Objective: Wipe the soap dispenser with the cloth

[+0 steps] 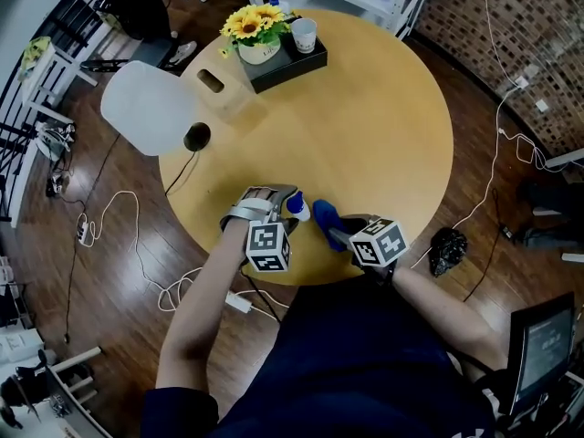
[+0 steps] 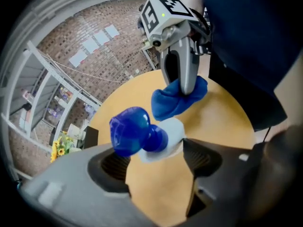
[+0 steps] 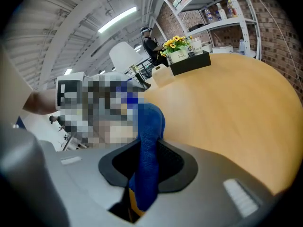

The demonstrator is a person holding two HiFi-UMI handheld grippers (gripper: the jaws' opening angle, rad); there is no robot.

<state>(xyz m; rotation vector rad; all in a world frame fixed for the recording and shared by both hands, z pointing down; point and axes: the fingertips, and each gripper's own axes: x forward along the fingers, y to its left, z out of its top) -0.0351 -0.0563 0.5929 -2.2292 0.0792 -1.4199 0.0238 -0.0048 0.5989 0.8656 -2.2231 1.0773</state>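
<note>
The soap dispenser [image 1: 296, 206], white with a blue pump head [image 2: 129, 130], stands near the front edge of the round wooden table [image 1: 365, 126]. My left gripper [image 1: 281, 201] is around it with jaws wide. In the left gripper view [image 2: 151, 149] the bottle sits between the pads, which do not press on it. My right gripper [image 1: 339, 234] is shut on a blue cloth [image 1: 326, 217]. The cloth hangs just right of the dispenser, and its lower end [image 2: 176, 100] touches the white body. In the right gripper view the cloth [image 3: 147, 141] runs through that gripper [image 3: 147, 151]; a mosaic patch hides the dispenser.
At the table's far side stands a black tray [image 1: 285, 62] with a pot of sunflowers [image 1: 255, 27] and a cup [image 1: 304, 35], a wooden block [image 1: 212, 82] beside it. A white chair [image 1: 148, 108] stands left. Cables [image 1: 119, 213] and a black bag [image 1: 447, 249] lie on the floor.
</note>
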